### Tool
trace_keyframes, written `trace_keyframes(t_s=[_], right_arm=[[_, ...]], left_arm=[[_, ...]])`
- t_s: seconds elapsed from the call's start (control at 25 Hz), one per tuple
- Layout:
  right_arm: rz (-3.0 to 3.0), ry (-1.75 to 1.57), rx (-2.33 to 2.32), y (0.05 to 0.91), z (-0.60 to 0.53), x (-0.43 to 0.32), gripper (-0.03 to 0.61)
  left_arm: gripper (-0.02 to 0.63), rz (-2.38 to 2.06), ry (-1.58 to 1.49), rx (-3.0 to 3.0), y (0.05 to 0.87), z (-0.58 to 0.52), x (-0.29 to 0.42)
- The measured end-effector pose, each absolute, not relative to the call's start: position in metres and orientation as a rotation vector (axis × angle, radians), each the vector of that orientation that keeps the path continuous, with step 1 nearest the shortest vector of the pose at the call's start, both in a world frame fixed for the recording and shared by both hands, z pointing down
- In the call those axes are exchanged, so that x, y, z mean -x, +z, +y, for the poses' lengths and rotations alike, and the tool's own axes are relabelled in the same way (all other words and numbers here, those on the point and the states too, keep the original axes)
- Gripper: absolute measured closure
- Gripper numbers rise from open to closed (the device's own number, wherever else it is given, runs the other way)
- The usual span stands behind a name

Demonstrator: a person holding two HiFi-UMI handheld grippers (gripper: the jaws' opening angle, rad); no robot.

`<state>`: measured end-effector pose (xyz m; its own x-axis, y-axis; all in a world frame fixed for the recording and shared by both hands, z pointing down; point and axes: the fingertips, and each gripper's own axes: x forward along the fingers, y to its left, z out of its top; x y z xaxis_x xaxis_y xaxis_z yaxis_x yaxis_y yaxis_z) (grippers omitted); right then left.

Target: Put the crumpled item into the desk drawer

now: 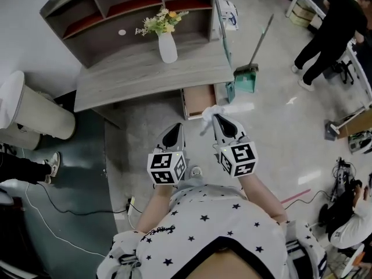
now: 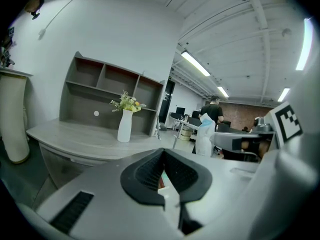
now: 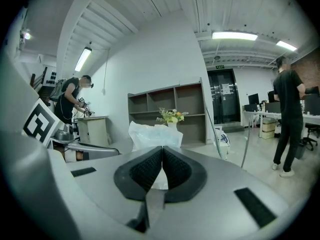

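The crumpled item (image 1: 208,114) is a white, thin, plastic-like wad. My right gripper (image 1: 216,117) is shut on it and holds it just in front of the open desk drawer (image 1: 200,102), which sticks out from under the grey desk (image 1: 145,74). In the right gripper view the crumpled item (image 3: 155,134) bulges above the closed jaws of the right gripper (image 3: 162,150). My left gripper (image 1: 176,128) hangs beside it to the left, shut and empty. In its own view the left gripper (image 2: 163,152) points toward the desk (image 2: 90,141).
A white vase (image 1: 167,46) with flowers stands on the desk below a shelf unit (image 1: 133,7). A dustpan and broom (image 1: 247,77) lean at the desk's right end. A white bin (image 1: 35,112) stands at the left. A person (image 1: 328,28) stands at the far right.
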<state>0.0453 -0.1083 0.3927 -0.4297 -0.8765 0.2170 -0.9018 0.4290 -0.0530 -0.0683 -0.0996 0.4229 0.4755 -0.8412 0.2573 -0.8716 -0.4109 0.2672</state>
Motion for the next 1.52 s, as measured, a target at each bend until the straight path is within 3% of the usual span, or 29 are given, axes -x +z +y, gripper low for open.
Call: trace_keyframes(t_s=[0.72,1.52], right_arm=[[-2.423,0.297,-1.593,0.432,-0.200,-0.036,0.581],[-2.285,0.426,-1.371,0.582,-0.306,-0.053,0.581]], left_arm=[[0.601,-1.363,0.155,-2.337,0.452,-0.191,0.084],[0.601,-1.403,0.272,-2.157,0.531,-0.262,0.072]])
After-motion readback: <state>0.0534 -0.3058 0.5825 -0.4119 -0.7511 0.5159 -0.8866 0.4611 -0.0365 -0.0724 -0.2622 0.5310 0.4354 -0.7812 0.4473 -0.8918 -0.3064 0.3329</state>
